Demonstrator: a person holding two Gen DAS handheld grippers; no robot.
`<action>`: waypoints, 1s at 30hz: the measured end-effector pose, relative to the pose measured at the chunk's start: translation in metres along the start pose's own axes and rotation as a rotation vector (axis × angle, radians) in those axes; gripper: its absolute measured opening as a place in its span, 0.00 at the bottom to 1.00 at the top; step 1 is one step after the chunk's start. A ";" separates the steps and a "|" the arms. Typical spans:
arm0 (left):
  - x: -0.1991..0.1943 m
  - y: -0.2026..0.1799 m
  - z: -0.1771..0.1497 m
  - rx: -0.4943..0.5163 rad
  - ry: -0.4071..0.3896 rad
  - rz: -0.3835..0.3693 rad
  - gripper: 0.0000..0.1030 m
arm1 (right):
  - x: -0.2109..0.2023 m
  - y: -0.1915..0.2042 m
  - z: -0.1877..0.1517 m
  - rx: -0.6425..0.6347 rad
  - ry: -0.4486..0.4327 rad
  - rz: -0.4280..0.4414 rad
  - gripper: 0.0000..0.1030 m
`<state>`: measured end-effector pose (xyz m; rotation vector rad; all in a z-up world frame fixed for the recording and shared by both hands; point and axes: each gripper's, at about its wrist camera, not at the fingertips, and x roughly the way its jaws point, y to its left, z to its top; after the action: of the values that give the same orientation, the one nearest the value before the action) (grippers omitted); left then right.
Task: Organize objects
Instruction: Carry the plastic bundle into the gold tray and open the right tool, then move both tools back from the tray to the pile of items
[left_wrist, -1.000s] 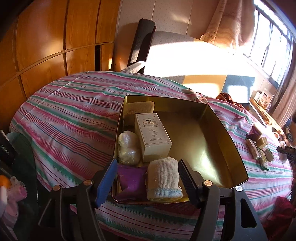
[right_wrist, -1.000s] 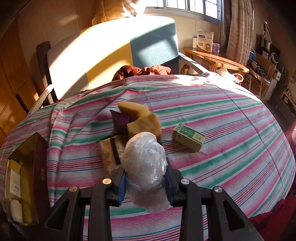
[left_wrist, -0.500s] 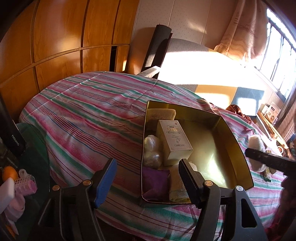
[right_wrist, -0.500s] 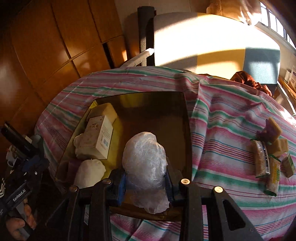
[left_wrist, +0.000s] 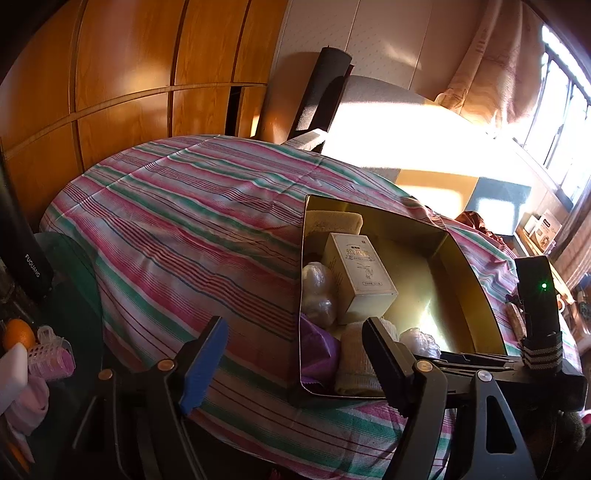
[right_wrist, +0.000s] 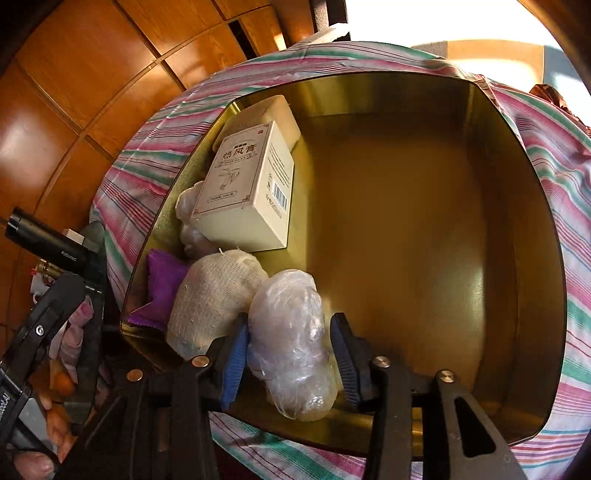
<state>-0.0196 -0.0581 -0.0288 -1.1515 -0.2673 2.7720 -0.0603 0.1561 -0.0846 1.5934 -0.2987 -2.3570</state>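
A gold tin (right_wrist: 517, 184) sits on the striped cloth. Along its left side lie a cream box (right_wrist: 243, 177), a yellowish sponge (right_wrist: 277, 110), a purple pouch (right_wrist: 162, 273), a white knitted roll (right_wrist: 214, 295) and a small wrapped lump (right_wrist: 188, 210). My right gripper (right_wrist: 288, 328) reaches into the tin's near side. Its jaws are opening around a plastic-wrapped bundle (right_wrist: 291, 339) that rests beside the knitted roll; the right pad stands clear of it. My left gripper (left_wrist: 293, 325) hangs open and empty over the cloth at the tin's (left_wrist: 469, 273) near left corner.
A green glass side table (left_wrist: 74, 280) at the left holds a black flask (left_wrist: 26, 251), an orange (left_wrist: 18, 334) and pink rollers (left_wrist: 48, 358). Snack bars (left_wrist: 515, 321) lie right of the tin. Wood panelling and a sunlit sofa stand behind.
My right gripper carried the wrapped bundle from the table's right side into the tin, sank, and its jaws began to part. My left gripper slid left off the tin and widened slightly.
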 end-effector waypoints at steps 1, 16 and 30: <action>0.000 -0.001 0.000 0.003 -0.002 0.000 0.74 | -0.003 -0.001 -0.001 0.001 -0.008 0.000 0.44; -0.012 -0.024 0.001 0.078 -0.029 -0.001 0.81 | -0.072 -0.022 -0.002 0.006 -0.202 -0.068 0.45; -0.011 -0.054 -0.003 0.151 -0.008 -0.037 0.84 | -0.110 -0.085 -0.011 0.133 -0.287 -0.136 0.45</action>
<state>-0.0071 -0.0068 -0.0121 -1.0882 -0.0779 2.7115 -0.0210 0.2734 -0.0207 1.3651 -0.4269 -2.7260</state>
